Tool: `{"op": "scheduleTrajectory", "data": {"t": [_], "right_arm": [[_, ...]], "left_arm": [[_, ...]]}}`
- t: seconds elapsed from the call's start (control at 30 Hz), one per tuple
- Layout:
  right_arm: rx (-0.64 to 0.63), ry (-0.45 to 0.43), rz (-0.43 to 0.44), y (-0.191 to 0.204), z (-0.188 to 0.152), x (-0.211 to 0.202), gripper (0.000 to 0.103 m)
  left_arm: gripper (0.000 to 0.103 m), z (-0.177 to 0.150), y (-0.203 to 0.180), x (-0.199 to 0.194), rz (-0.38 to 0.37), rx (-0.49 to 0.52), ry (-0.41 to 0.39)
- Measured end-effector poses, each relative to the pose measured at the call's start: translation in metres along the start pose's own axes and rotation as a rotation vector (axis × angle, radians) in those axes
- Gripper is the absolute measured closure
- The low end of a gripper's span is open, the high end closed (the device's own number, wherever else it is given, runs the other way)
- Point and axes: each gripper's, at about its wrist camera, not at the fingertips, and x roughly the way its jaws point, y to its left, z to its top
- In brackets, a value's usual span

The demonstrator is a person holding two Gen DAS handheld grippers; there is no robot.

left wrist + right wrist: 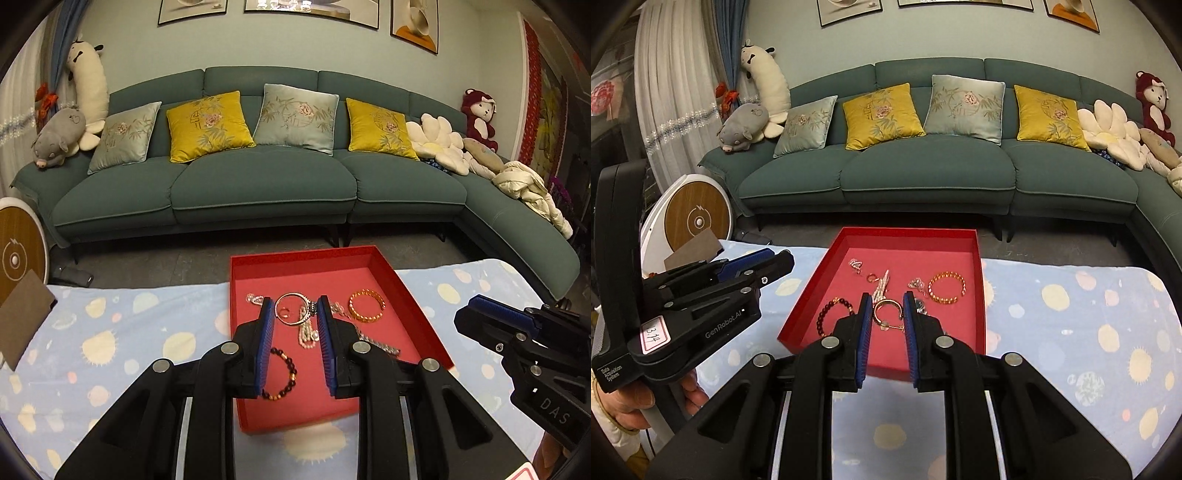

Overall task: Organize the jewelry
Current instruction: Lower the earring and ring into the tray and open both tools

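Plainly the jewelry sits jumbled in the red tray (413,295): an amber bead bracelet (366,306) toward its right side, a dark bead bracelet (284,373) nearer, a silver bangle (295,308) with a small ring inside it, and a pale chain (306,334) tangled through the middle. From the right wrist view a gold hoop (886,314) shows between the fingers, though I cannot tell whether it lies on the tray floor or is carried.

Nothing looks sorted yet; to my eye the whole job remains.

The left tongs (295,314) hang above the tray, jaws a little apart with nothing pinched between them. The right tongs (885,306) are pressed to their narrowest.

The tray rests on a bench draped in a pale blue cloth (110,339) dotted with suns and planets. Beyond stands a long teal sofa (258,184) with yellow and grey cushions, plush toys at both ends, and framed pictures above.
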Motion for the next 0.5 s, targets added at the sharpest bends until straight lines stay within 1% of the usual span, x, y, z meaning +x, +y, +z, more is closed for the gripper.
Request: {"op": "scheduleTrajectory", "data": {"t": [0.1, 0.2, 0.3, 0.5], "right_arm": [[0.022, 0.010, -0.001, -0.008, 0.017, 0.026, 0.087], [0.075, 0.035, 0.006, -0.022, 0.030, 0.057, 0.087], [0.106, 0.057, -0.012, -0.034, 0.036, 0.086, 0.087], [0.128, 0.102, -0.030, -0.044, 0.040, 0.132, 0.087]], "left_arm": [[0.082, 0.012, 0.003, 0.024, 0.006, -0.003, 0.008], [0.082, 0.020, 0.005, 0.050, 0.020, -0.008, 0.025], [0.082, 0.026, 0.003, 0.070, 0.036, 0.008, 0.023], [0.082, 0.032, 0.001, 0.108, 0.053, 0.011, 0.053]]}}
